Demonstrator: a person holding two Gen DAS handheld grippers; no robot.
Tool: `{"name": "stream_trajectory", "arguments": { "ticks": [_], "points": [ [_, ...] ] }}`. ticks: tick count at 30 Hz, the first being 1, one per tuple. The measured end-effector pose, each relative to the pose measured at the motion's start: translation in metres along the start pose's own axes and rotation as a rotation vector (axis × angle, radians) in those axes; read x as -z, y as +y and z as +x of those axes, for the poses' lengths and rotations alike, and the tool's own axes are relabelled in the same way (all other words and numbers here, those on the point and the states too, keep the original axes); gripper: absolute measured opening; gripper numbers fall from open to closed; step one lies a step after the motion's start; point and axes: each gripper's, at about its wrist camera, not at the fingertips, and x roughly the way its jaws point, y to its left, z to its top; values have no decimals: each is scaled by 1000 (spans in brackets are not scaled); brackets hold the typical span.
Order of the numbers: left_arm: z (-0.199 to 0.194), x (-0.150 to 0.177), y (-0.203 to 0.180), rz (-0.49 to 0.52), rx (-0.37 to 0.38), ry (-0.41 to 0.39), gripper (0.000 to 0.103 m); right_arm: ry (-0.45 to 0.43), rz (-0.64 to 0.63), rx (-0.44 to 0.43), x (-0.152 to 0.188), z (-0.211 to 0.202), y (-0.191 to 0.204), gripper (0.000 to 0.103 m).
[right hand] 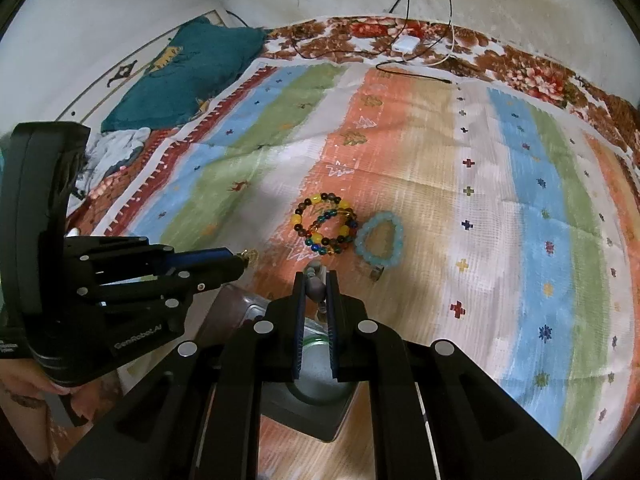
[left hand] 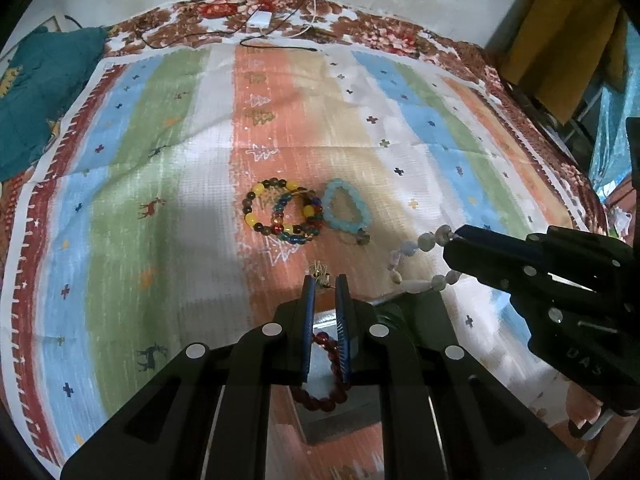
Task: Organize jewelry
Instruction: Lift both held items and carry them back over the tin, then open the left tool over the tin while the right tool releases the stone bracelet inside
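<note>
My left gripper is shut on a small gold earring, held above a grey jewelry box that holds a dark red bead bracelet. My right gripper is shut on a pale stone bead bracelet; in the left wrist view this bracelet hangs from the right gripper. On the striped cloth lie two overlapping multicolour bead bracelets and a light blue bead bracelet; they also show in the right wrist view. The left gripper shows at left there.
The grey box sits under both grippers with a green ring inside. A teal cushion lies at the far left. Black and white cables and a white charger lie along the far edge by the wall. A yellow cloth hangs at right.
</note>
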Motion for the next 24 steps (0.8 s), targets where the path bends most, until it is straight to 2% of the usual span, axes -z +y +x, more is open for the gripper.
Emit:
{"name": "stream_trajectory", "arguments": {
  "ticks": [11, 24],
  "points": [
    [-11, 21, -7, 20, -12, -14, 10, -18, -24, -24, 16, -16, 12, 11],
    [-10, 34, -15, 38, -16, 5, 10, 11, -28, -41, 38, -18, 19, 11]
  ]
}}
